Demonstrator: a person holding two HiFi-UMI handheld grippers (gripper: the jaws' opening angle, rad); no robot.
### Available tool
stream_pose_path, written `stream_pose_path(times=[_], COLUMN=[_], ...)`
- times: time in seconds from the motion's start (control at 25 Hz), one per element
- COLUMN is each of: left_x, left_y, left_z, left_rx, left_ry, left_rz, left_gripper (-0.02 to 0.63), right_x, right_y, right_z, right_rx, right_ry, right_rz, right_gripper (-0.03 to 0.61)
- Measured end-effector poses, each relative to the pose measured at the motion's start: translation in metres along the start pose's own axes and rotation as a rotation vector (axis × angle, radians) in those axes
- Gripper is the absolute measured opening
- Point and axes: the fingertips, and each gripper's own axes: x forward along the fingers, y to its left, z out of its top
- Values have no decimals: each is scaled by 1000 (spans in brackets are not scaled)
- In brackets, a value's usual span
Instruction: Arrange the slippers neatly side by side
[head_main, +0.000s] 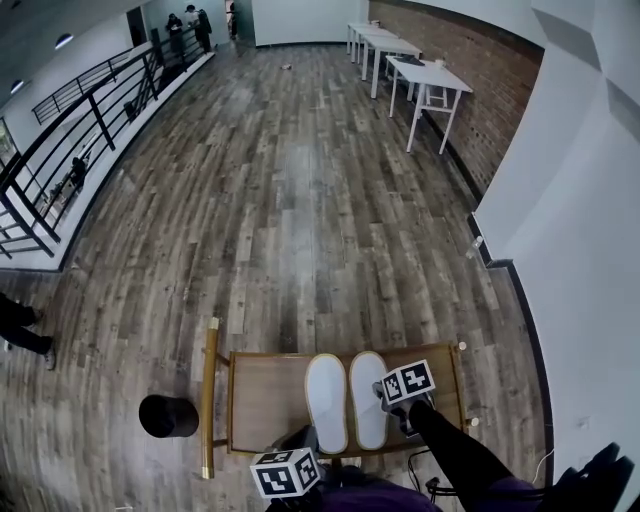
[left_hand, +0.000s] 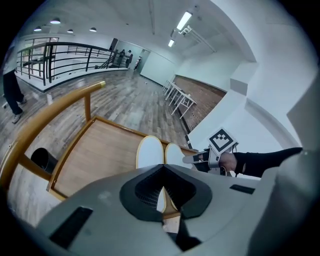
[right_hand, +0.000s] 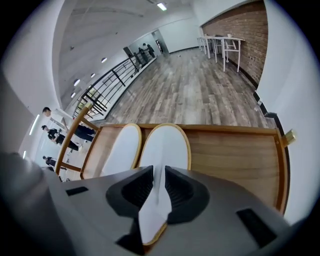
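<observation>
Two white slippers with tan edging lie side by side on a wooden tray table, toes pointing away. The left slipper lies free. My right gripper points steeply down at the near right edge of the right slipper. Its jaws stand slightly apart with that slipper's heel edge between them. My left gripper hovers at the tray's near edge behind the left slipper, jaws shut and empty.
A black round bin stands on the wood floor left of the tray, beside its raised wooden rail. White tables line the brick wall far right. A black railing runs along the left, and a person's legs show there.
</observation>
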Motion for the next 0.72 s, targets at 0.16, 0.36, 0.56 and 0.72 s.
stream_pose_path(times=[0.16,0.36,0.56,0.72], left_x=[-2,1,3,3], left_y=[5,7,6,5], left_z=[-3,-4,-2,3], left_rx=[-11,-11,-6,-9], left_ry=[8,12,10,7], left_rz=[14,13,7,9], left_gripper=[2,1,2,2], right_x=[6,8,10,9], right_y=[0,2,4,6], right_z=[-2,0,1,0], right_rx=[47,129,175,165], right_ry=[32,27,24,45], right_rz=[-8,19,35,39], right_gripper=[28,18,18,18])
